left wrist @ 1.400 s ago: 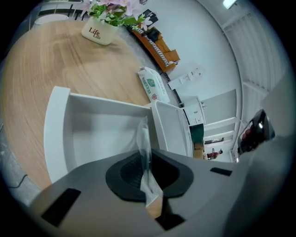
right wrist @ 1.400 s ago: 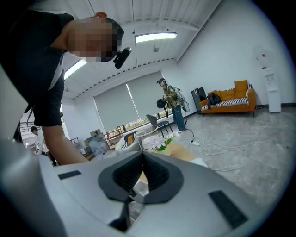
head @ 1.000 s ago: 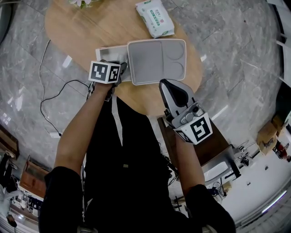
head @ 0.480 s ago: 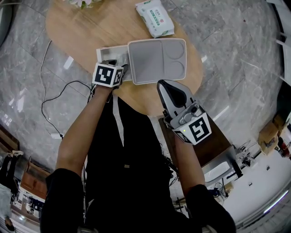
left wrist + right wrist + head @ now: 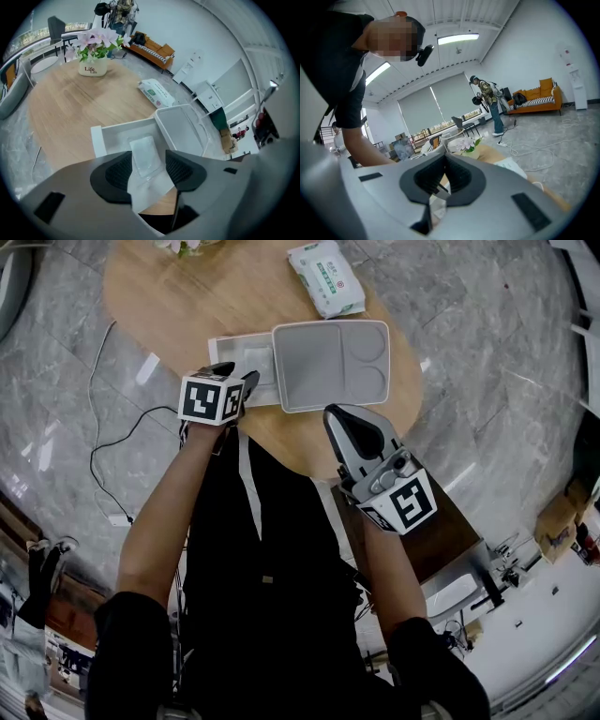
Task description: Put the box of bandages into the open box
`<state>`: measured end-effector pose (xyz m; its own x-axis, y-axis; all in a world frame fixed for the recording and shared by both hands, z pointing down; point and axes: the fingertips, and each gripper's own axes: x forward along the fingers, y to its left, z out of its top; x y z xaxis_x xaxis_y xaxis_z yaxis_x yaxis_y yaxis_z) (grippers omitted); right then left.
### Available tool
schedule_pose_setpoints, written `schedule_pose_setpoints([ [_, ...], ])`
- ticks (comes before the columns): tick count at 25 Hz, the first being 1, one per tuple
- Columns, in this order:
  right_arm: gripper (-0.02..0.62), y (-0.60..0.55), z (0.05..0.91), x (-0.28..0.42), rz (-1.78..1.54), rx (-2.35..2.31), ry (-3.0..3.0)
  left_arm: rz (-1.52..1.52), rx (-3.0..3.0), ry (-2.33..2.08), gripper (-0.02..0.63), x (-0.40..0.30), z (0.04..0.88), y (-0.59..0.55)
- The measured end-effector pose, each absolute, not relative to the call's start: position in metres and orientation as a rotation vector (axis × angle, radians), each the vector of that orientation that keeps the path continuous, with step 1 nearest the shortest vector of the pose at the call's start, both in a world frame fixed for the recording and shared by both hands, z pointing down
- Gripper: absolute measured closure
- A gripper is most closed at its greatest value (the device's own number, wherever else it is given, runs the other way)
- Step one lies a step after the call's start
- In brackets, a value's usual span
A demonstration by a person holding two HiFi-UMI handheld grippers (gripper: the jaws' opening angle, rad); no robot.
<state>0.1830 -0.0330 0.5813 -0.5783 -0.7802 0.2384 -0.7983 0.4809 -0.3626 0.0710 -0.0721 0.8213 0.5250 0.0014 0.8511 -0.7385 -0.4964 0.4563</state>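
While the left gripper (image 5: pixel 236 373) hangs over the near left part of the open box (image 5: pixel 217 345), its jaws are opening and nothing is pressed between them. Its own view looks down between the spread pads at the box of bandages (image 5: pixel 144 151), a pale flat pack lying inside the open box. The head view gives that pack only as a faint rectangle. It does show the lid (image 5: pixel 333 364) flipped out to the right on the wooden table (image 5: pixel 178 296), and a pack of wipes (image 5: pixel 325 276) farther off. The right gripper (image 5: pixel 342 416) hovers over the table's near edge, right of the box. Its own view shows the jaws drawn together on nothing. It also shows a pot of flowers (image 5: pixel 464 144) on the table and a person (image 5: pixel 487 101) standing far off.
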Motion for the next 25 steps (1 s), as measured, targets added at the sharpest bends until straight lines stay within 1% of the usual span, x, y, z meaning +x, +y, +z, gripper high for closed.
schedule_pose_setpoints([
  [4, 0.584, -0.037, 0.574, 0.180, 0.660, 1.397, -2.681, 0.963, 1.913, -0.633, 0.375, 0.065, 0.798, -0.081],
  [10, 0.584, -0.043, 0.543, 0.169, 0.587, 1.359, -2.731, 0.761, 2.062, -0.642, 0.450, 0.060, 0.731, -0.088],
  [16, 0.584, -0.049, 0.493, 0.158, 0.478, 1.311, -2.789, 0.520, 2.242, -0.674, 0.550, 0.061, 0.623, -0.103],
  [22, 0.584, -0.043, 0.417, 0.148, 0.365, 1.282, -2.863, 0.305, 2.418, -0.617, 0.589, 0.062, 0.502, -0.095],
  [25, 0.584, -0.045, 0.368, 0.141, 0.265, 1.242, -2.940, 0.187, 2.530, -0.544, 0.590, 0.064, 0.434, -0.091],
])
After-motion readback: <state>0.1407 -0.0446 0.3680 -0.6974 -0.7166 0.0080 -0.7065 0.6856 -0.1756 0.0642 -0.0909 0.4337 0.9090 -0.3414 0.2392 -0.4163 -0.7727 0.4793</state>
